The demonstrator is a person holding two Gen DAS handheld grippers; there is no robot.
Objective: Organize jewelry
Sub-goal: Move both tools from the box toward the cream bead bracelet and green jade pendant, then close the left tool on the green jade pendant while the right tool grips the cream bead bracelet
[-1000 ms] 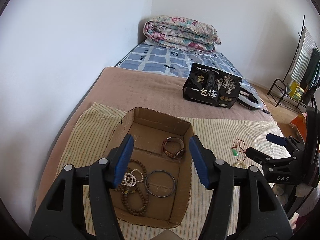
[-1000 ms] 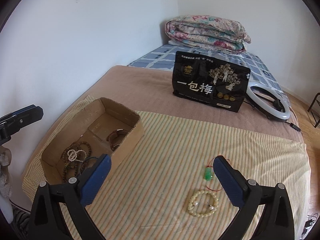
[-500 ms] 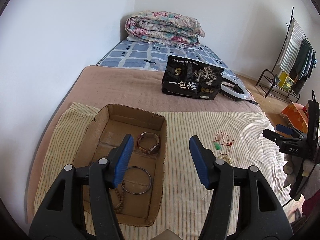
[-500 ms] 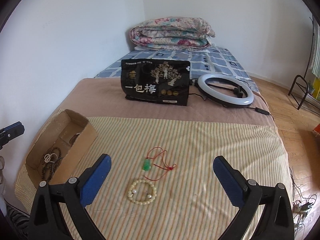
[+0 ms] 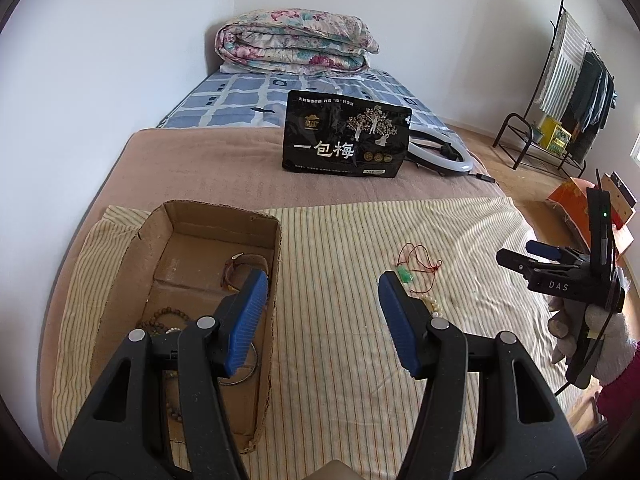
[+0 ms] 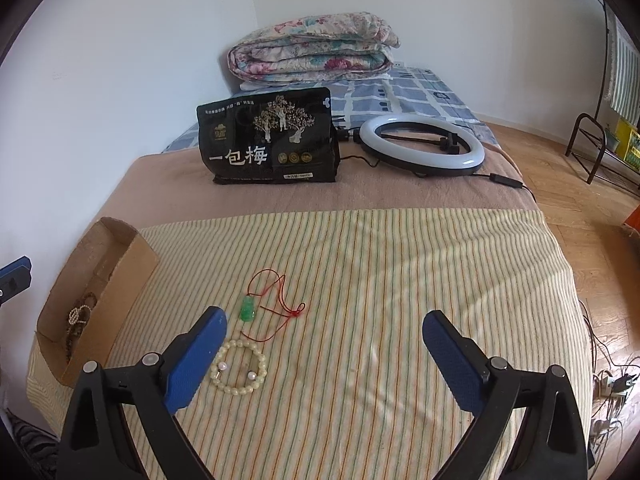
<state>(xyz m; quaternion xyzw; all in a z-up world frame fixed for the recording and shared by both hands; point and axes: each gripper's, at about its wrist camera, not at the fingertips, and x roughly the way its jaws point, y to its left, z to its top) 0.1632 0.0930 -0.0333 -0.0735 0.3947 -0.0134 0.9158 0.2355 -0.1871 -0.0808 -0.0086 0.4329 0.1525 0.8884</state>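
A cardboard box sits at the left of the striped cloth and holds a brown watch, dark bead strings and a metal bangle. It also shows in the right wrist view. A green pendant on a red cord and a cream bead bracelet with two pearl earrings lie on the cloth. My left gripper is open, above the box's right wall. My right gripper is open and empty, its left finger beside the bracelet.
A black printed bag stands on the brown blanket, a ring light with its cable beside it. A folded floral quilt lies at the far wall. A clothes rack stands on the wooden floor at right.
Both grippers have swung to the right, away from the box. The pendant and bracelet now sit nearer the right gripper's left finger. Nothing was grasped.
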